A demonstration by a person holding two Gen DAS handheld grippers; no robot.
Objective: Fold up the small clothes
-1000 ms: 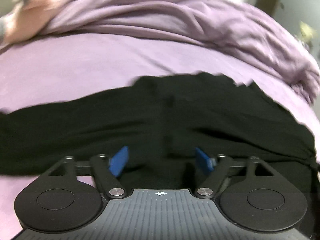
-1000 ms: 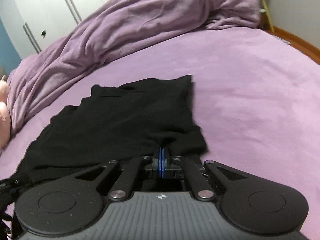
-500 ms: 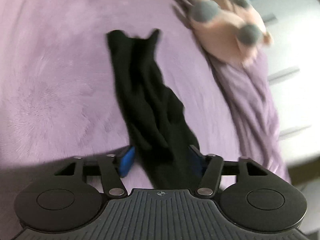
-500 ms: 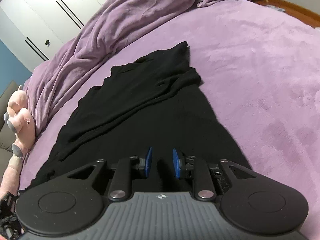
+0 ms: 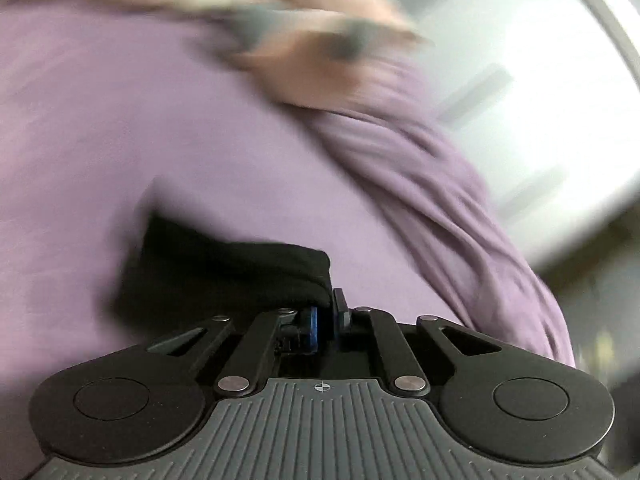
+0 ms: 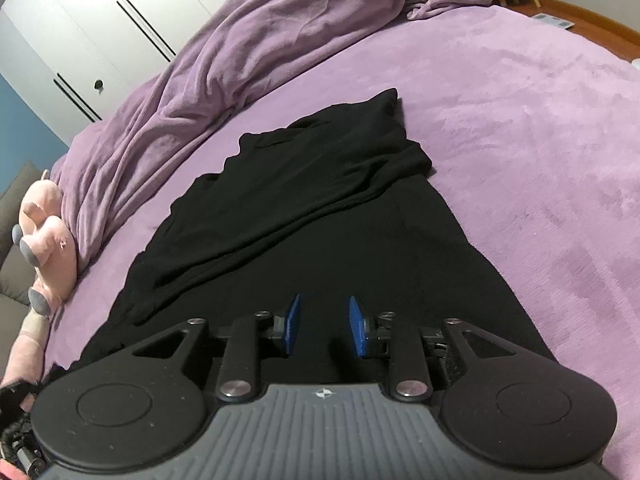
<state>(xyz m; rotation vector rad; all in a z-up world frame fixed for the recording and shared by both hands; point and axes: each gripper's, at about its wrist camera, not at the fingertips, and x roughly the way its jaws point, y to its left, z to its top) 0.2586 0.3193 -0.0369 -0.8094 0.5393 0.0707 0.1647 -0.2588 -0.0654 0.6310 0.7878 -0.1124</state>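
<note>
A black garment [image 6: 320,216] lies spread lengthwise on the purple bed, partly folded over itself along its left side. My right gripper [image 6: 325,326] is open and empty, just above the garment's near end. In the blurred left wrist view, my left gripper [image 5: 325,316] is shut on a bunched edge of the black garment [image 5: 224,268], which extends left of the fingers over the bed.
A rumpled purple blanket [image 6: 248,48] runs along the far side of the bed [image 6: 520,128]. A pink plush toy [image 6: 48,236] lies at the left edge and shows blurred in the left wrist view [image 5: 320,60]. White wardrobe doors [image 6: 80,20] stand behind.
My left gripper closed on the garment's edge and is moving fast, blurring its view. My right gripper let go of the garment, opened wider and lifted slightly.
</note>
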